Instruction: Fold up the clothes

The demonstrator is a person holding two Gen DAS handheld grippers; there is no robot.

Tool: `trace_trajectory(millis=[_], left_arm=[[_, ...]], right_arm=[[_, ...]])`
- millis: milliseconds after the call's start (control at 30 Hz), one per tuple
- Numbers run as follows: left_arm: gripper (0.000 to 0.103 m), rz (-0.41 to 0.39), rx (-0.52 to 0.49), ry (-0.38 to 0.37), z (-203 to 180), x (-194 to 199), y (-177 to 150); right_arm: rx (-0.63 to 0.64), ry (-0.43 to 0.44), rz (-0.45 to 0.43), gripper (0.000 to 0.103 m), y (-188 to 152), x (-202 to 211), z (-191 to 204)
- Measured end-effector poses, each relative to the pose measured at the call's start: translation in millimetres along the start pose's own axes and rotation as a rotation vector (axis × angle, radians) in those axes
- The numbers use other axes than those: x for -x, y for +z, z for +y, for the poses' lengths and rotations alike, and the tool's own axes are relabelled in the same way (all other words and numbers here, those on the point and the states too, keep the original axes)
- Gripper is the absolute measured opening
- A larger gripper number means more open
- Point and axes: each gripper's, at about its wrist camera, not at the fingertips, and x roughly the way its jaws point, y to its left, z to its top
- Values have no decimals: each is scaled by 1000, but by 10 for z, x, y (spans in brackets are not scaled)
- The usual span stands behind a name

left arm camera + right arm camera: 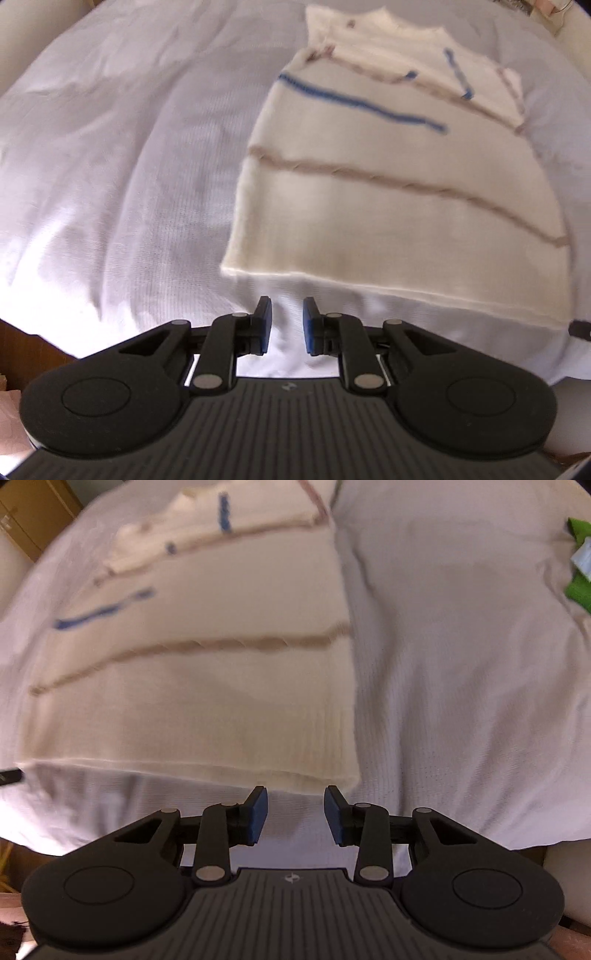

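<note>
surface: bed [110,166], white sheet | on it: cream striped sweater [388,206] flat, sleeves folded in; green item [580,587] at edge

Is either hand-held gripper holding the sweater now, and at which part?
Neither. The left hand-held gripper and right hand-held gripper are empty, near the sweater hem.

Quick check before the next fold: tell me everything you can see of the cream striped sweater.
The cream striped sweater is a soft knit, ribbed at the hem, with thin brown and blue stripes. It lies flat on the white bedcover, hem nearest both cameras, its sleeves apparently already folded in over the upper body. Nothing but the bedcover touches it: the left gripper and right gripper hang just short of the hem, jaws apart and empty. The images are motion-blurred, so finer detail is unclear.
</note>
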Motion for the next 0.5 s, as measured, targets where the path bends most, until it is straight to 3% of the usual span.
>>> trace_trajectory(millis=[167, 267, 500], left_arm=[[16, -42, -30, 49, -308, 597, 127], [27, -76, -55, 74, -486, 849, 172], [28, -97, -111, 47, -813, 1154, 127]], right_arm=[[41, 13, -63, 49, 197, 554, 174], [35, 24, -79, 55, 208, 766, 211], [25, 48, -93, 62, 137, 1128, 282]])
